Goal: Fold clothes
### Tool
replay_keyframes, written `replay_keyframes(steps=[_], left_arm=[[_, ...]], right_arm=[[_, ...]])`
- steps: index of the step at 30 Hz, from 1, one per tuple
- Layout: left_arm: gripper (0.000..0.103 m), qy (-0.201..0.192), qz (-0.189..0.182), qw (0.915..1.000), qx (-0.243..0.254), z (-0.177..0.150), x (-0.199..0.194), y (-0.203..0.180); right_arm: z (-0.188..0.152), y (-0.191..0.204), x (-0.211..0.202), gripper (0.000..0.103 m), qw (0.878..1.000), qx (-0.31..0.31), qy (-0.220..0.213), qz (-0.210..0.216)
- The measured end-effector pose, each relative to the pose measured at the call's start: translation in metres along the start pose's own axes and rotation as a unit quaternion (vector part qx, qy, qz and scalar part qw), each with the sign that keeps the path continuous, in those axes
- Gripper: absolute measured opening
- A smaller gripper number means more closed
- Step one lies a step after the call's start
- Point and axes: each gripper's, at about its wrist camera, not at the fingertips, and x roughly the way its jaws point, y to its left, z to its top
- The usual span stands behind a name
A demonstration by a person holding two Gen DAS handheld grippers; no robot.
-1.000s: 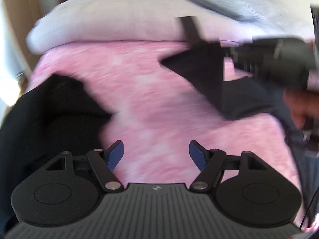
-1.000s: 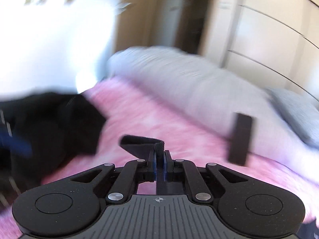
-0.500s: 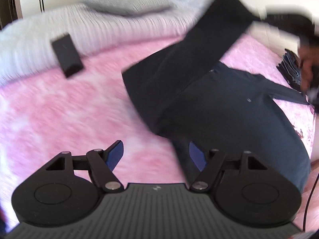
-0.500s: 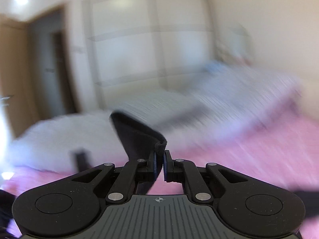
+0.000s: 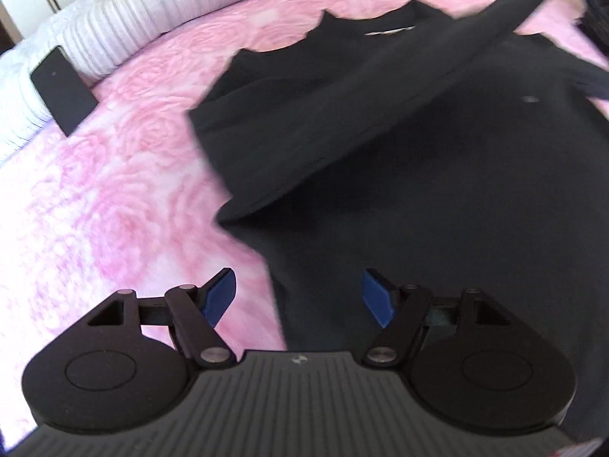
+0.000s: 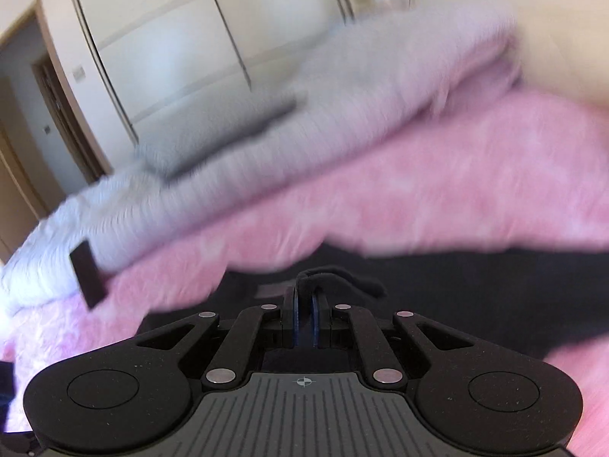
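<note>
A black long-sleeved shirt [image 5: 437, 175] lies spread on the pink bedspread [image 5: 114, 190]. One black sleeve [image 5: 380, 87] is stretched across the body toward the top right. My left gripper [image 5: 297, 297] is open above the shirt's left edge, nothing between its blue pads [image 5: 219, 297]. In the right wrist view my right gripper [image 6: 303, 304] is shut on the sleeve end [image 6: 335, 276], with the black shirt [image 6: 475, 289] below and behind it.
A flat black rectangular object [image 5: 62, 89] lies at the edge of the white ribbed duvet [image 5: 125, 26]; the same black object [image 6: 86, 272] shows in the right wrist view. Beyond the bed stand white wardrobe doors [image 6: 190, 38] and a doorway [image 6: 34, 114]. Dark folded clothes [image 5: 597, 19] sit at far right.
My right gripper has carried the sleeve across and down over the shirt's body. My left gripper has swung from the bare bedspread to the shirt's left edge, still open.
</note>
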Motion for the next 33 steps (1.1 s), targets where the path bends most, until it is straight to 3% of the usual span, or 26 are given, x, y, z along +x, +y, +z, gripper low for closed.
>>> replay_keyframes(steps=[3, 8, 15, 16, 18, 19, 20, 21, 23, 26, 29, 31, 33], left_arm=[[0.069, -0.003, 0.025, 0.9996, -0.008, 0.006, 0.016, 0.007], [0.068, -0.022, 0.036, 0.9990, -0.016, 0.014, 0.025, 0.018], [0.067, -0.077, 0.023, 0.9936, -0.080, 0.024, 0.026, 0.037], [0.067, -0.079, 0.028, 0.9926, -0.087, 0.024, 0.027, 0.039], [0.068, -0.064, 0.071, 0.9883, -0.118, 0.022, 0.029, 0.046], [0.069, -0.056, 0.071, 0.9857, -0.142, 0.019, 0.031, 0.051], [0.069, -0.049, 0.067, 0.9844, -0.155, 0.016, 0.033, 0.053], [0.068, -0.043, 0.063, 0.9832, -0.166, 0.014, 0.035, 0.054], [0.068, -0.046, 0.059, 0.9816, -0.176, 0.010, 0.034, 0.056], [0.069, -0.054, 0.051, 0.9776, -0.197, 0.003, 0.033, 0.062], [0.069, -0.061, 0.051, 0.9756, -0.204, -0.002, 0.029, 0.062], [0.069, -0.063, 0.045, 0.9712, -0.226, -0.007, 0.029, 0.062], [0.069, -0.071, 0.038, 0.9648, -0.250, -0.013, 0.029, 0.065]], right_arm=[[-0.028, -0.037, 0.014, 0.006, 0.997, 0.017, 0.059, -0.037], [-0.067, -0.051, 0.044, 0.007, 0.991, 0.003, 0.130, -0.045], [-0.071, -0.044, 0.060, 0.007, 0.981, -0.023, 0.178, -0.078], [-0.071, -0.043, 0.061, 0.007, 0.979, -0.028, 0.186, -0.084], [-0.070, -0.041, 0.063, 0.007, 0.974, -0.037, 0.201, -0.098], [-0.069, -0.041, 0.064, 0.007, 0.971, -0.041, 0.209, -0.105], [-0.069, -0.040, 0.066, 0.014, 0.969, -0.046, 0.217, -0.112], [-0.067, -0.037, 0.064, 0.031, 0.965, -0.049, 0.223, -0.130], [-0.059, -0.024, 0.056, 0.045, 0.963, -0.054, 0.215, -0.154], [-0.043, 0.006, 0.047, 0.048, 0.971, -0.064, 0.190, -0.132], [-0.031, 0.058, 0.061, 0.048, 0.976, -0.114, 0.184, -0.018], [-0.030, 0.099, 0.084, 0.048, 0.964, -0.159, 0.197, 0.082], [-0.035, 0.139, 0.115, 0.048, 0.944, -0.198, 0.214, 0.154]])
